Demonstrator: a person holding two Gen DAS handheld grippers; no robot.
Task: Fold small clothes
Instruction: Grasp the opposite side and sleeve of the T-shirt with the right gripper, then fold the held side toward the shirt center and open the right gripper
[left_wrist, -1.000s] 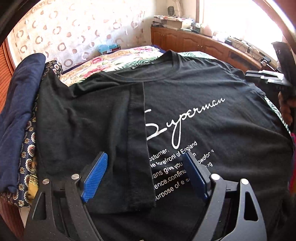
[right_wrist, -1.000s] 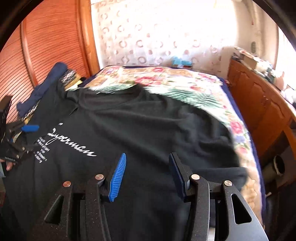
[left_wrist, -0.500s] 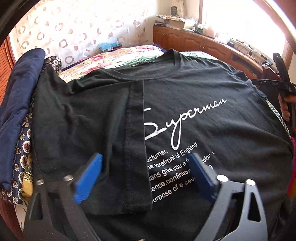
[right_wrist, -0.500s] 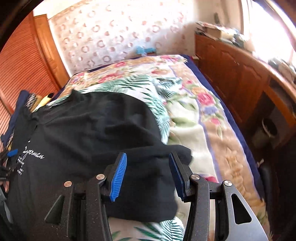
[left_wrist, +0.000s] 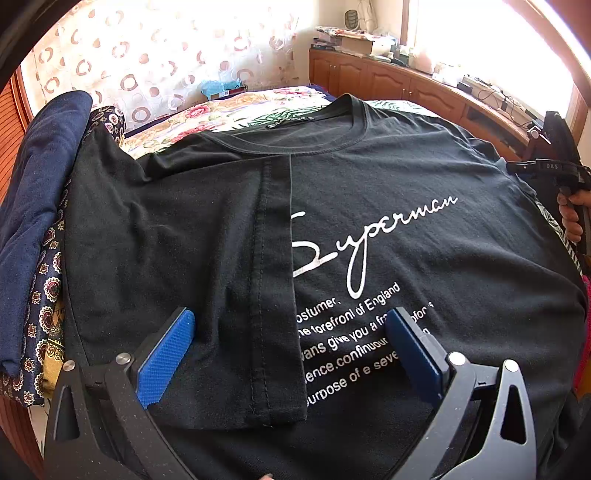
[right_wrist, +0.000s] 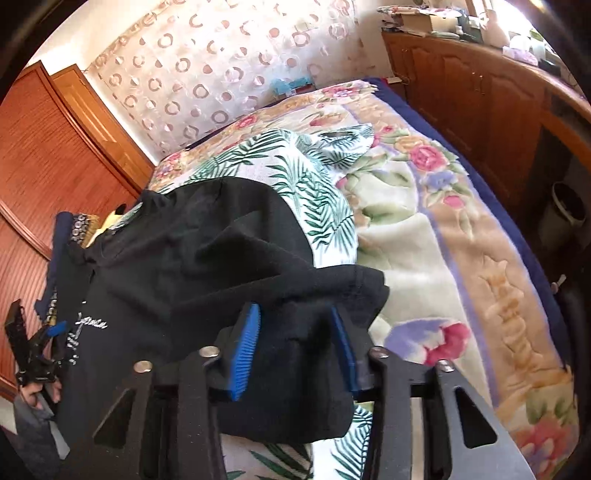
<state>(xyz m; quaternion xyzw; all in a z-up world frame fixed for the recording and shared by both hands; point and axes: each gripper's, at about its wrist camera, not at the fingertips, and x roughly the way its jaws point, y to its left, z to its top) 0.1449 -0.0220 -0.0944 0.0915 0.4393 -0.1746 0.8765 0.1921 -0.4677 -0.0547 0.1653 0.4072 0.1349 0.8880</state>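
Observation:
A black T-shirt (left_wrist: 388, 192) with white "Superman" print lies face up on the bed. Its left sleeve and side (left_wrist: 207, 258) are folded over onto the front. My left gripper (left_wrist: 288, 328) is open, hovering over the shirt's lower front, holding nothing. In the right wrist view my right gripper (right_wrist: 295, 328) is open, its blue pads on either side of the shirt's right sleeve (right_wrist: 332, 291), which lies between the jaws; contact cannot be told. The left gripper (right_wrist: 33, 350) shows at the far left there.
A navy garment (left_wrist: 40, 192) and a patterned cloth (left_wrist: 48, 288) lie along the bed's left edge. A palm-leaf print garment (right_wrist: 295, 166) lies under the shirt on the floral bedspread (right_wrist: 443, 240). A wooden cabinet (right_wrist: 480, 92) runs along the right.
My right gripper has swung right and dropped onto the shirt's right sleeve, which now sits between its jaws. The left gripper has stayed open over the lower front.

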